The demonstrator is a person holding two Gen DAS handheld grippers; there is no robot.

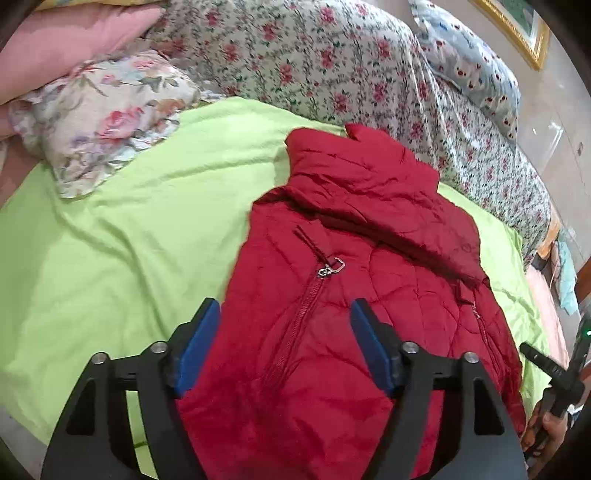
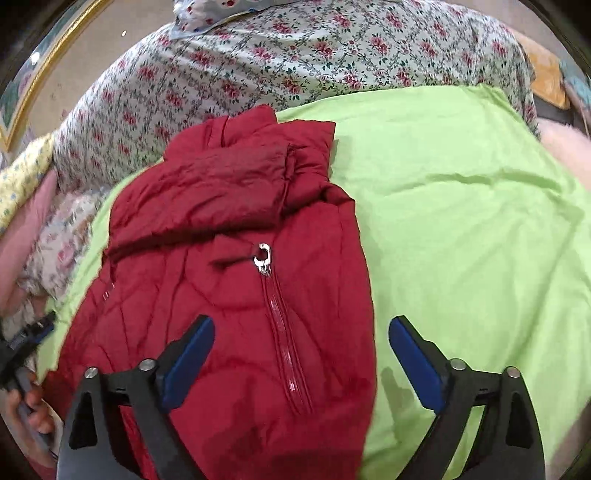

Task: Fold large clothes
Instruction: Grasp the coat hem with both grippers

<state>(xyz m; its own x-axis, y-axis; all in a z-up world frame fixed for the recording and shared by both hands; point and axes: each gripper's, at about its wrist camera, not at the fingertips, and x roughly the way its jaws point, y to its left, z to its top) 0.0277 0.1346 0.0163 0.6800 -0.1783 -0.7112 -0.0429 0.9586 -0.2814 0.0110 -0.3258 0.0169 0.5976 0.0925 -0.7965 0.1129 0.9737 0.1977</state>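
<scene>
A red quilted jacket point(image 1: 354, 266) lies on a lime-green sheet point(image 1: 129, 229), folded narrow, with its sleeves laid across the upper part and a silver zipper pull point(image 1: 330, 267) on the front. My left gripper point(image 1: 284, 314) is open and empty, hovering over the jacket's lower left part. In the right wrist view the jacket point(image 2: 229, 266) lies left of centre on the green sheet point(image 2: 461, 221), zipper pull point(image 2: 263, 256) showing. My right gripper point(image 2: 301, 332) is open and empty above the jacket's lower right edge.
A floral quilt point(image 1: 332, 66) is heaped along the far side of the bed, also in the right wrist view point(image 2: 295, 55). A rose-print pillow point(image 1: 107, 114) and a pink pillow point(image 1: 66, 40) lie at far left. A gold picture frame point(image 1: 517, 29) hangs on the wall.
</scene>
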